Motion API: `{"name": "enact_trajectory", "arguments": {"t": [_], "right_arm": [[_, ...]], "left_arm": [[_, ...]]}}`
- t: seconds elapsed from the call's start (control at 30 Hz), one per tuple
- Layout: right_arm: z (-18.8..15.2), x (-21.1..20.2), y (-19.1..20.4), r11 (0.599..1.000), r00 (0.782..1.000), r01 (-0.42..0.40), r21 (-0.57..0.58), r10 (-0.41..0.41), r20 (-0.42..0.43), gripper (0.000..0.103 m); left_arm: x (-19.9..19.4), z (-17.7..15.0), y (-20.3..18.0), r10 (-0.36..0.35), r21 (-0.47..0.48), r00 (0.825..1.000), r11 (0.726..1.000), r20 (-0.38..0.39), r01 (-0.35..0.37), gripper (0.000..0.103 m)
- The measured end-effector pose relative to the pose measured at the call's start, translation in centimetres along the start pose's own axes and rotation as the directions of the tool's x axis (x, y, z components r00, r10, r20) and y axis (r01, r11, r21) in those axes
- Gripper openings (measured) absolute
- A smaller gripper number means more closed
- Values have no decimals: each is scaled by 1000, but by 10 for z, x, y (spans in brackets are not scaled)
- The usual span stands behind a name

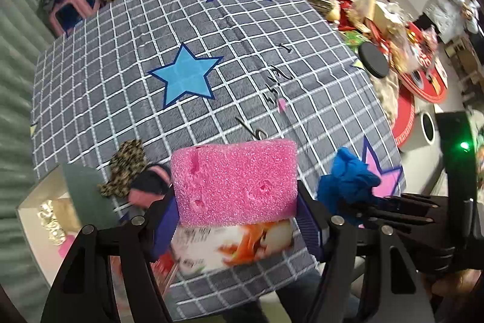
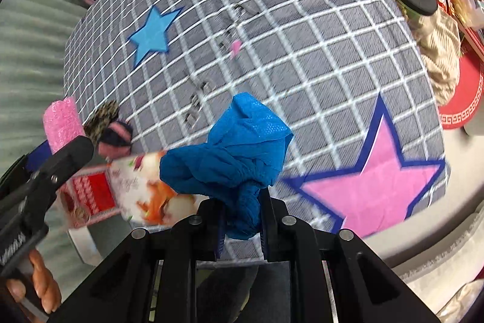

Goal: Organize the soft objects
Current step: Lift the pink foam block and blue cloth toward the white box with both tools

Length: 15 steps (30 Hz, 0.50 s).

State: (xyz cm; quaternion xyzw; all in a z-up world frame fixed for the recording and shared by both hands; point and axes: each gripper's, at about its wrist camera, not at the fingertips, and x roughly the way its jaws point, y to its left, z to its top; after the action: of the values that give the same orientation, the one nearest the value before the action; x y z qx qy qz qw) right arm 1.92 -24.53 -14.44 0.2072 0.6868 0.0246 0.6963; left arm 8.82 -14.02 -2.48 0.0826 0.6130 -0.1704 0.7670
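Note:
My left gripper (image 1: pixel 236 220) is shut on a pink sponge (image 1: pixel 234 180), with the blue pads pressing its two ends, and holds it above a printed food box (image 1: pixel 236 247) at the table's near edge. My right gripper (image 2: pixel 242 220) is shut on a crumpled blue cloth (image 2: pixel 230 153) that bunches up above its fingers; the left wrist view shows this cloth (image 1: pixel 348 183) just right of the sponge. A leopard-print cloth (image 1: pixel 127 168) and a dark and pink rolled sock (image 1: pixel 149 183) lie on the table to the left of the sponge.
The table wears a grey checked cloth (image 1: pixel 121 74) with blue and pink stars. A black-lidded jar (image 1: pixel 373 59) and piled clutter (image 1: pixel 393 32) stand to the right, a pink stool (image 1: pixel 72 5) at the far left. A person (image 1: pixel 450 8) stands at the far right.

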Motion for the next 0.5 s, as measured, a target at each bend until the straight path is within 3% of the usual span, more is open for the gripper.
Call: {"name": "enact_trajectory", "arguments": {"t": [0.17, 0.5], "right_arm": [[-32, -4, 28, 1000, 1000, -9, -21, 9, 13, 18], [-64, -34, 85, 996, 993, -13, -87, 23, 114, 18]], "left_arm": [[-29, -29, 7, -19, 27, 998, 999, 55, 17, 73], [-83, -69, 39, 23, 9, 985, 1000, 171, -25, 73]]}}
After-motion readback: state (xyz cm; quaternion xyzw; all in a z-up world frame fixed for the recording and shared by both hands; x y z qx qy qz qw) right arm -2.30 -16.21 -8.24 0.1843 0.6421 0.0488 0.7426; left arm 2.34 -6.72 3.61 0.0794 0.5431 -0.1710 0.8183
